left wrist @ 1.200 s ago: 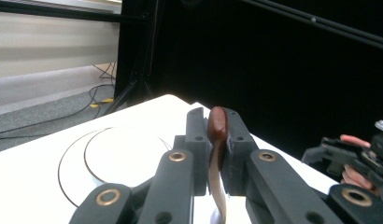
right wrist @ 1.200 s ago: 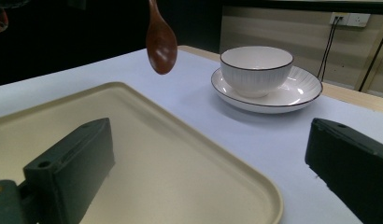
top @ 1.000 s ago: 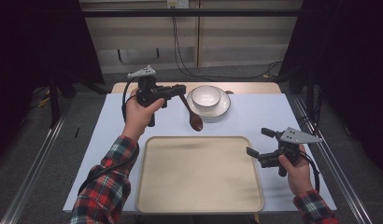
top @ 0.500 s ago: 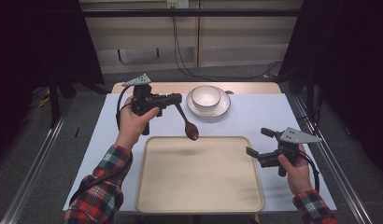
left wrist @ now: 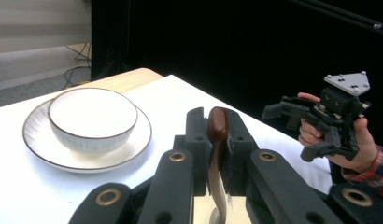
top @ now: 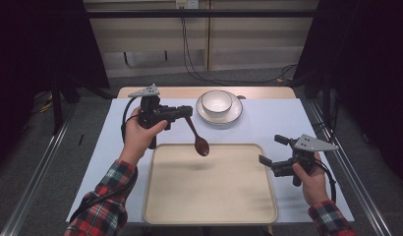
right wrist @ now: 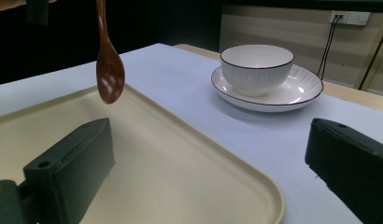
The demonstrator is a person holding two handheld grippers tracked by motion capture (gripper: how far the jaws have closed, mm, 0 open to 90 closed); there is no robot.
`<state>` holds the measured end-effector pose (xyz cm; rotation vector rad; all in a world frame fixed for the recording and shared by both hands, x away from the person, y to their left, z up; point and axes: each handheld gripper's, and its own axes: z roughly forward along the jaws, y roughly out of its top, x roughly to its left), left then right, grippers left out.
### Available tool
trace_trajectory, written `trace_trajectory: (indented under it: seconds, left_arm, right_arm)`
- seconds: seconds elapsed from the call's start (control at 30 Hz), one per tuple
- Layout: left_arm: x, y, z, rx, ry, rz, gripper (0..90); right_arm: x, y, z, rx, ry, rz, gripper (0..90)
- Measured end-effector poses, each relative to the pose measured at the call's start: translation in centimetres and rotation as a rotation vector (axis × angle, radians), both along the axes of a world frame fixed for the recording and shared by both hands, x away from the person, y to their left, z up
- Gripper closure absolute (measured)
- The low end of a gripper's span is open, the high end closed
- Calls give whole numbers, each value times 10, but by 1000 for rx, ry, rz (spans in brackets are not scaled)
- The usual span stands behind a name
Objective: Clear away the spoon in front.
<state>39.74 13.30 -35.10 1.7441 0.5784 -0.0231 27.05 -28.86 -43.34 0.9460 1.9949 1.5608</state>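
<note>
Over the far edge of the tray (top: 160, 196), my left tongs (top: 188, 112) gripped the handle of a brown spoon (top: 198, 141), its bowl hanging down above the tray's rim. My right tongs (top: 273, 151) stood wide and empty beside the tray's right edge. A bowl (top: 216, 102) sat on a plate (top: 234, 115) farther back on the bench (top: 278, 118).
</note>
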Motion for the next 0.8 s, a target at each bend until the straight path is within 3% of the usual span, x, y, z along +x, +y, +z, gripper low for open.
trace_trajectory:
  seconds: [0.3,0.8]
  left_arm:
    - [-9,4,-9,-14,25,-16,834]
    - [-24,8,-25,5,68,-57,834]
  right_arm:
    - [0,1,0,-2,3,0,9]
    - [0,2,0,-9,3,3,9]
